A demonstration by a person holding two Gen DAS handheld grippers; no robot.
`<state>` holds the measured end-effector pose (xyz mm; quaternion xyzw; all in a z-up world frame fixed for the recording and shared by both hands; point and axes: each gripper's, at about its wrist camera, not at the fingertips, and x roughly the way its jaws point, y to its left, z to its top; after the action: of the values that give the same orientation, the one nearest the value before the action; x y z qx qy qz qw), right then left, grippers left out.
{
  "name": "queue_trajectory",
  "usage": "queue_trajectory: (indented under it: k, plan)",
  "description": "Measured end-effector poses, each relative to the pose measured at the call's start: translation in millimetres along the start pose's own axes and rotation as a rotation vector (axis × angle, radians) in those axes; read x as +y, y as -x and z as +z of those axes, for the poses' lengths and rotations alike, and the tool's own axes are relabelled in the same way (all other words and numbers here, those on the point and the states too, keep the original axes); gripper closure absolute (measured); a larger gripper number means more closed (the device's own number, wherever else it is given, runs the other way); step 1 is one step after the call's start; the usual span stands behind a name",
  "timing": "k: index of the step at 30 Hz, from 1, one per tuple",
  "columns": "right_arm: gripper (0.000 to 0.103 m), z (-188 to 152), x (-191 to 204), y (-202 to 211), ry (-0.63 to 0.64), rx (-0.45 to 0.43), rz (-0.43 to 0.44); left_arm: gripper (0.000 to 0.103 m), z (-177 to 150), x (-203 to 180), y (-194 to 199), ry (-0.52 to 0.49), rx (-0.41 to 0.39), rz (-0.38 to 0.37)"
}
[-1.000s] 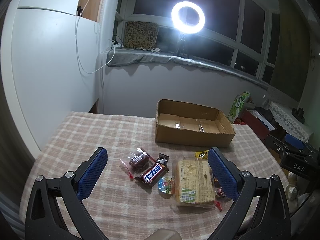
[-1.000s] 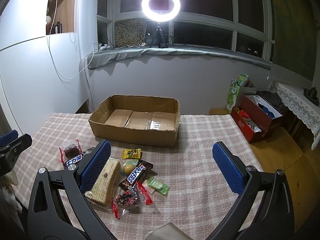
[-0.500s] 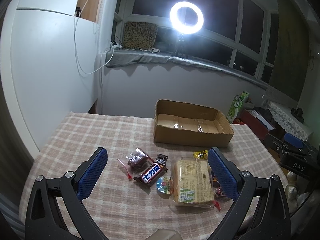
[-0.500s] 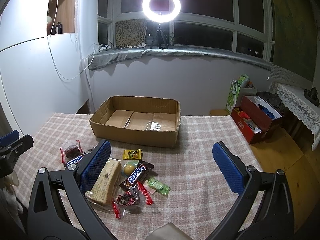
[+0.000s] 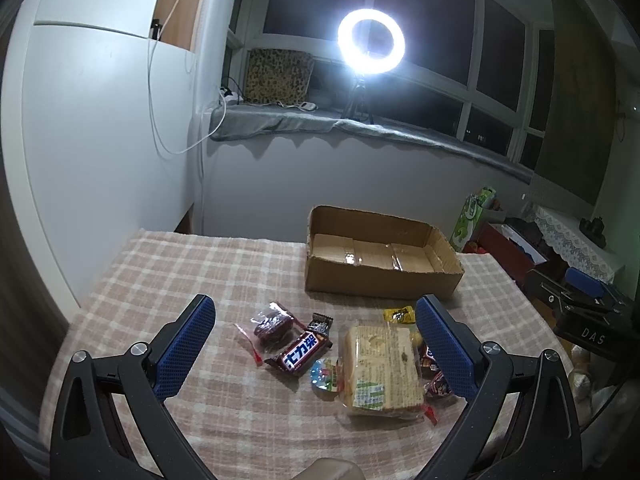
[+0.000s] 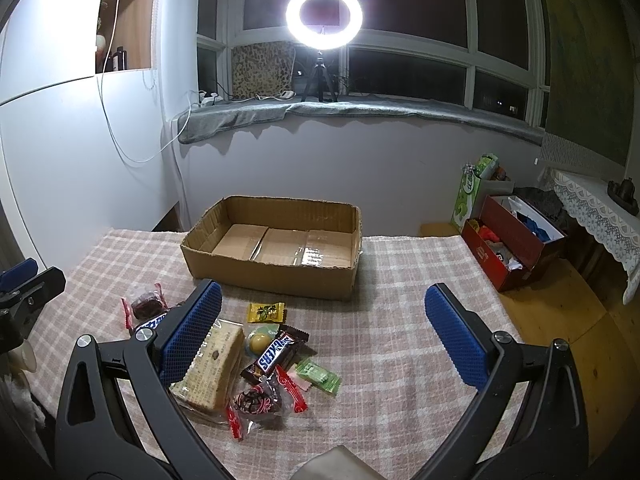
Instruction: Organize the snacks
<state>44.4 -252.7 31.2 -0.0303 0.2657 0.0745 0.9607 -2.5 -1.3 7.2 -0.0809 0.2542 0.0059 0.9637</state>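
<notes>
snacks [image 6: 256,360] lie heaped on the checked tablecloth [image 6: 400,344] before an open cardboard box [image 6: 276,276], both grippers' jaws spread wide, empty.

From my left wrist view, the blue pad [image 5: 444,350] on the right side covers part of the snack pile just beside the cracker pack [image 5: 380,368]: a yellow packet [image 5: 398,315] shows only its left end, and the dark wrappers [image 5: 436,380] behind that pad are too covered for me to name. The small round sweet [image 5: 320,372] tucked against the cracker pack is too blurred to read. In my right wrist view, the left blue pad [image 6: 190,334] hides the near end of the cracker pack [image 6: 216,364] and most of a blue-labelled bar [image 6: 150,323] left of it. Both gripper frames run off the bottom edge.
</notes>
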Motion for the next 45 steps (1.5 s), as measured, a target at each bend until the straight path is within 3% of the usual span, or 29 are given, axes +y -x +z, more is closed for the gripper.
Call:
queue_trajectory:
  k: [45]
  plan:
    - [0.000, -7.7, 2.5, -0.6, 0.002, -0.001, 0.010, 0.003, -3.5, -2.1, 0.4, -0.003, 0.004, -0.009]
